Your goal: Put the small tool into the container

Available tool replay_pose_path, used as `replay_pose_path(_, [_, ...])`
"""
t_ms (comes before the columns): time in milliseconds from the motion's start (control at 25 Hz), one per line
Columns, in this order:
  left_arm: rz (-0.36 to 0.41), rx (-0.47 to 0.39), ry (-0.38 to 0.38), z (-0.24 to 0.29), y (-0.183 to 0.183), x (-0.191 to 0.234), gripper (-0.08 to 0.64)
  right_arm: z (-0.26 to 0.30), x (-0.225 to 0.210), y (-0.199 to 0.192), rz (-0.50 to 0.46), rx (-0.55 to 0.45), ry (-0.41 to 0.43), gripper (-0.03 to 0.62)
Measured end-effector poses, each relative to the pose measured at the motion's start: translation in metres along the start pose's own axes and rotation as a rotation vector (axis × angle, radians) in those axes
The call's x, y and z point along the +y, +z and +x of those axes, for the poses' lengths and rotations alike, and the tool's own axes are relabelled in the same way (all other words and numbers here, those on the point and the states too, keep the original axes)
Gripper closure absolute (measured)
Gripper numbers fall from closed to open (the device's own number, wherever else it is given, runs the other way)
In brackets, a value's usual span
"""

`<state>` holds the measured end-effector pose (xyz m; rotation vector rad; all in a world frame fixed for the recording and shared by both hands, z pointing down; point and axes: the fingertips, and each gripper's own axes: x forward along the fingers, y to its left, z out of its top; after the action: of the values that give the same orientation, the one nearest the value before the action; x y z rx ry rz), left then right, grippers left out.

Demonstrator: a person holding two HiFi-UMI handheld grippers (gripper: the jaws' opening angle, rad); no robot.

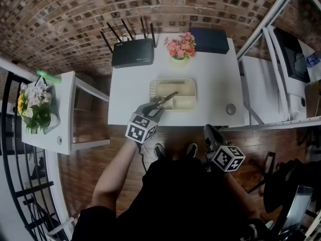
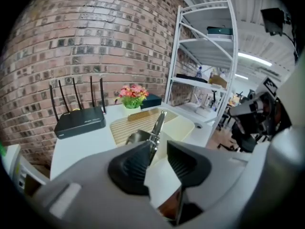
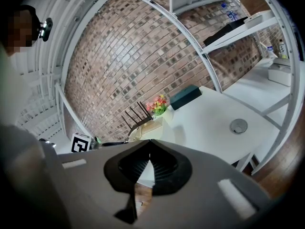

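A small metal tool with dark handles [image 1: 166,100] lies slanted over the near-left corner of the cream container [image 1: 186,82] on the white table. My left gripper [image 1: 153,110] is at the table's front edge with the tool's handle end between its jaws. In the left gripper view the tool [image 2: 157,124] rests against the left pad while the right pad stands apart from it, so the left gripper [image 2: 159,152] is open. Its tip points over the container [image 2: 183,127]. My right gripper [image 1: 210,132] hangs below the table edge, and the right gripper [image 3: 149,150] is shut and empty.
A black router [image 1: 133,52], a pot of pink flowers [image 1: 181,46] and a dark blue box [image 1: 209,40] stand along the table's back. A round grommet [image 1: 230,109] sits at front right. White shelving [image 1: 271,21] rises on the right, and a side table [image 1: 64,115] stands on the left.
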<state>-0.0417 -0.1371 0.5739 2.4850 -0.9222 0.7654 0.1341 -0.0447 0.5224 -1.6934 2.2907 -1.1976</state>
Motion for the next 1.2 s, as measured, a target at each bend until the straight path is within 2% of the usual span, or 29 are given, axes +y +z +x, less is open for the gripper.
replay_pose_path(400, [-0.07, -0.076, 0.044, -0.021, 0.01, 0.001, 0.347, 0.003, 0.001, -0.003, -0.002, 0.01, 0.012, 0.581])
replay_pose_path(520, [-0.112, -0.13, 0.054, -0.035, 0.02, -0.003, 0.339, 0.005, 0.003, -0.003, -0.005, 0.013, 0.021, 0.581])
replay_pose_path(720, [-0.207, -0.244, 0.016, -0.062, 0.04, -0.029, 0.352, 0.01, 0.005, -0.003, -0.011, 0.023, 0.04, 0.581])
replay_pose_path(1040, [-0.301, -0.271, -0.099, -0.07, 0.03, -0.086, 0.413, 0.023, 0.021, -0.002, -0.049, 0.039, 0.089, 0.581])
replay_pose_path(1200, [-0.346, -0.278, -0.103, -0.076, 0.022, -0.096, 0.437, 0.025, 0.031, 0.002, -0.08, 0.034, 0.105, 0.581])
